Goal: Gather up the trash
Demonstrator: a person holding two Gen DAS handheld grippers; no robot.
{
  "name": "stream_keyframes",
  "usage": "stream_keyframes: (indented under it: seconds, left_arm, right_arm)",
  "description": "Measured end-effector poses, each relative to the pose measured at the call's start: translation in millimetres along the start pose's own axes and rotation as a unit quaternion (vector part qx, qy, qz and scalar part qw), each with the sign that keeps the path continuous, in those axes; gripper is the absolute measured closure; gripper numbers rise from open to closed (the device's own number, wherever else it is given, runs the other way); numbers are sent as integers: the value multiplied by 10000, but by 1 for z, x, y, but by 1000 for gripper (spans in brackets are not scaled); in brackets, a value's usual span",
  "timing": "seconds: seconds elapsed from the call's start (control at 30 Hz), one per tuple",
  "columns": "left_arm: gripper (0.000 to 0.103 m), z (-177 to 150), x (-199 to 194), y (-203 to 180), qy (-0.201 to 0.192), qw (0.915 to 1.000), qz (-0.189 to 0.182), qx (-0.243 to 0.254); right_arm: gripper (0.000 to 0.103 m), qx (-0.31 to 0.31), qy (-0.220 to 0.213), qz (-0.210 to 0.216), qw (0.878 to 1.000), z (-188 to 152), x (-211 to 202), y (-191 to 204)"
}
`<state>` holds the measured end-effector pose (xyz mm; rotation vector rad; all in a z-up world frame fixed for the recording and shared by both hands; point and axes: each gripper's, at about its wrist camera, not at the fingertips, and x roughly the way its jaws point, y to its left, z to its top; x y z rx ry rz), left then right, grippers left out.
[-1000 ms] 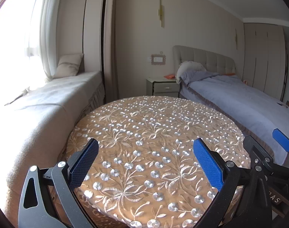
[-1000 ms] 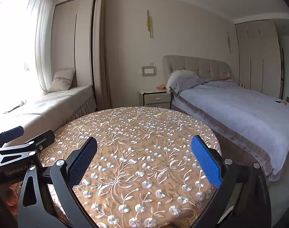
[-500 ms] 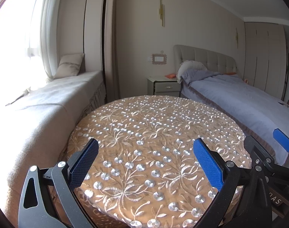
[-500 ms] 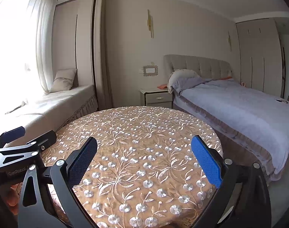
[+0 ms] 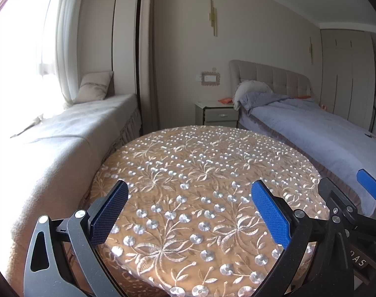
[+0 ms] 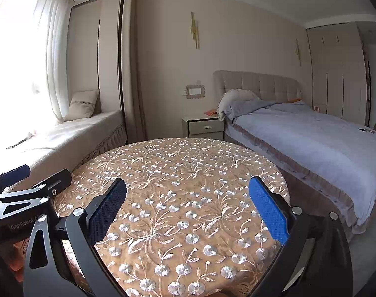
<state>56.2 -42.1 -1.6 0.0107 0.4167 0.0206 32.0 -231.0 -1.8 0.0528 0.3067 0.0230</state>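
No trash shows in either view. My left gripper (image 5: 190, 212) is open and empty, held over the near edge of a round table (image 5: 200, 158) covered with a tan embroidered cloth. My right gripper (image 6: 188, 210) is open and empty over the same table (image 6: 178, 163). The right gripper also shows at the right edge of the left wrist view (image 5: 346, 198). The left gripper shows at the left edge of the right wrist view (image 6: 27, 185).
A bed with a grey-blue cover (image 5: 311, 128) stands to the right. A nightstand (image 5: 218, 115) with an orange item (image 5: 225, 100) stands at the far wall. A cushioned window bench (image 5: 71, 128) with a pillow (image 5: 95, 86) runs along the left.
Both views have shifted slightly; the grippers stay open and in much the same place over the table.
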Motion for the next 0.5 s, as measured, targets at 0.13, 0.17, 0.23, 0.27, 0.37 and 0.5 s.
stream_keyframes:
  seconds: [0.13,0.17,0.23,0.27,0.37,0.5]
  left_arm:
    - [5,0,1,-1,12,10000,-17,17]
    - [5,0,1,-2,14,10000,-25,21]
    - [5,0,0,-3,-33,10000,-29,68]
    - [5,0,0,-4,-68,9999,-12,117]
    - [5,0,-1,-6,-112,9999,17,107]
    - [5,0,4,-5,-33,9999,-151,54]
  right_arm:
    - [5,13,-7,-10,10000,0,0,-1]
    - [5,15,-6,-11,10000,-1,0,-2]
    - [5,31,1,-4,10000,0,-1,-2]
    - [5,38,2,-5,10000,-1,0,-3]
    - [5,59,8,-11,10000,-1,0,-4]
    - [5,98,7,-6,10000,-2,-1,-8]
